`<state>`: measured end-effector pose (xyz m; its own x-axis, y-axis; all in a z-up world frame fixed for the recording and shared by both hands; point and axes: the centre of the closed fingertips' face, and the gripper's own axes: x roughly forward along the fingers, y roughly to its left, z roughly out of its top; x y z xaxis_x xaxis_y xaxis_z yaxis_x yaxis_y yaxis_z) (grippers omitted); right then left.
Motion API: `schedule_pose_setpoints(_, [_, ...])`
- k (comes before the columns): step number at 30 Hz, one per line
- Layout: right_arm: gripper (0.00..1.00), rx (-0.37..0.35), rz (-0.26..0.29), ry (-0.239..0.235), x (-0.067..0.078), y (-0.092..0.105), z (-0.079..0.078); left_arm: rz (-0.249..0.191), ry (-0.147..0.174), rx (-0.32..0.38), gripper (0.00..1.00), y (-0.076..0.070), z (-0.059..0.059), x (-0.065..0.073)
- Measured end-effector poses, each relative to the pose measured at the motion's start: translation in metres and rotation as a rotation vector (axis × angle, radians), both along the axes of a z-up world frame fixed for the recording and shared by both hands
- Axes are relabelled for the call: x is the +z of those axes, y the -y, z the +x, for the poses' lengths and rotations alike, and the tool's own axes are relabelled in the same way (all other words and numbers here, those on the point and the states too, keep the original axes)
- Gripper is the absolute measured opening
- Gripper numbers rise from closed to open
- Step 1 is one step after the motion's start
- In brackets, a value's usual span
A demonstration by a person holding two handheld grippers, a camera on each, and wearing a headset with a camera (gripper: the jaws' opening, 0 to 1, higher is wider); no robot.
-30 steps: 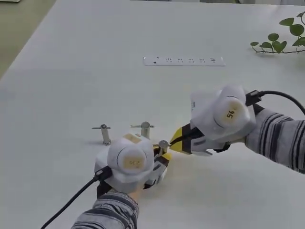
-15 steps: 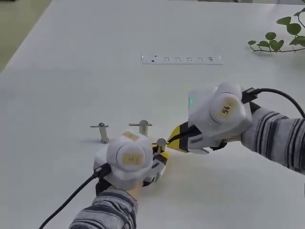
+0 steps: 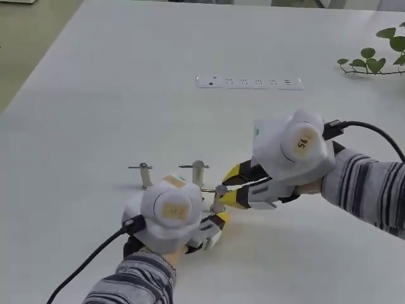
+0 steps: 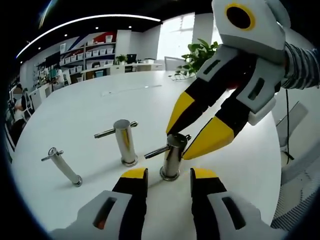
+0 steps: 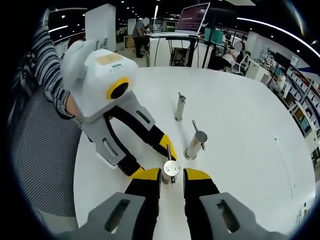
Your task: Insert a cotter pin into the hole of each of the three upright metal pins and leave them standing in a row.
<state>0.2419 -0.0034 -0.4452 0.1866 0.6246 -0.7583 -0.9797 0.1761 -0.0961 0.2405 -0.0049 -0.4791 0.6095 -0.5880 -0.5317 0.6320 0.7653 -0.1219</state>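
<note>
Silver metal pins [image 4: 125, 142], yellow-tipped black right claw [image 5: 171, 176], white table [image 3: 126, 95]

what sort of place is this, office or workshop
Most likely an open-plan office or lab: a large white table with a white power strip, stocked shelves along a wall, and a desk with a lit monitor.

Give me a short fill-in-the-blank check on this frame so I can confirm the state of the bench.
1. ____ upright metal pins stand on the white table.
2. The left tongs and right tongs both have ____ tips, which flank the nearest pin.
3. A cotter pin crosses each of the ____ farther pins.

Missing words: three; yellow; two.
</note>
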Motion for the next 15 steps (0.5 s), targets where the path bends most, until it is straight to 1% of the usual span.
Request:
schedule_pose_setpoints(4, [0.13,-0.001,0.006,-0.026,-0.004,-0.004,-0.002,-0.007,0.0,-0.015,0.38,-0.001,-0.004,0.004])
schedule_pose_setpoints(7, [0.12,-0.004,0.002,-0.028,-0.009,-0.006,-0.001,-0.02,0.0,-0.023,0.4,-0.002,-0.006,0.008])
schedule_pose_setpoints(10, [0.11,-0.006,-0.005,-0.031,-0.013,-0.006,-0.001,-0.034,0.008,-0.03,0.44,-0.003,-0.009,0.015])
schedule_pose_setpoints(13, [0.1,-0.012,-0.001,-0.033,-0.014,-0.007,0.001,-0.052,0.017,-0.036,0.48,-0.003,-0.01,0.022])
schedule_pose_setpoints(15, [0.09,-0.022,0.007,-0.047,-0.013,-0.007,0.0,-0.06,0.021,-0.04,0.49,-0.003,-0.012,0.026])
